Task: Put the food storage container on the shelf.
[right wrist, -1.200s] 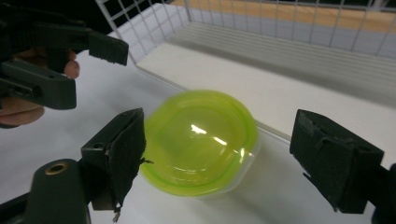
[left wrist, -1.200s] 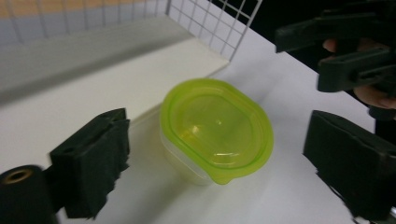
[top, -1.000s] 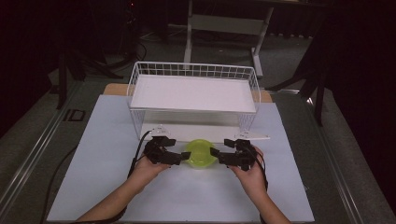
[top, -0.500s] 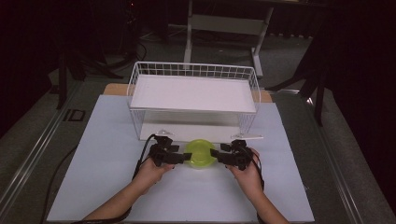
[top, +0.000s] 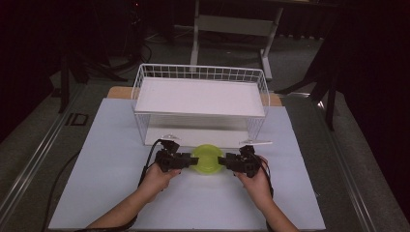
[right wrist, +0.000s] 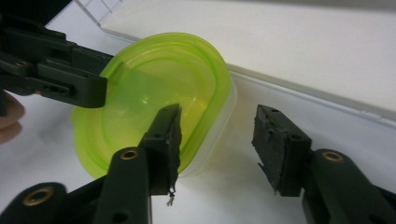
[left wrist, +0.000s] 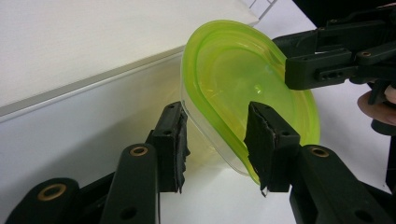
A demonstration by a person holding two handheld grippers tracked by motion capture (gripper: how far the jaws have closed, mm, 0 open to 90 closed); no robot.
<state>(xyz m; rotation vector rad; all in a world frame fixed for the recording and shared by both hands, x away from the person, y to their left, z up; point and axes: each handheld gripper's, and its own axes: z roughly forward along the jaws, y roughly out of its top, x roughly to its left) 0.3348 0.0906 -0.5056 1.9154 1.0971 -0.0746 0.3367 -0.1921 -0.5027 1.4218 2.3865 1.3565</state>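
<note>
A clear tub with a lime-green lid stands on the white table just in front of the wire basket. My left gripper is at its left end, and in the left gripper view its jaws straddle the tub's near end. They have just been closing, and I see no firm press from the pads. My right gripper is at the tub's right end. Its jaws have been closing too. One pad hangs over the lid, and the other stands clear of the tub's wall.
A white wire basket on legs, with a white board inside, stands directly behind the tub. The white table sheet stretches to both sides and toward the person. Cables trail from both grippers, and dark floor and stands surround the table.
Both grippers' jaws have narrowed around the ends of the green-lidded tub. The hands have stayed nearly in place, and the tub has not moved.
</note>
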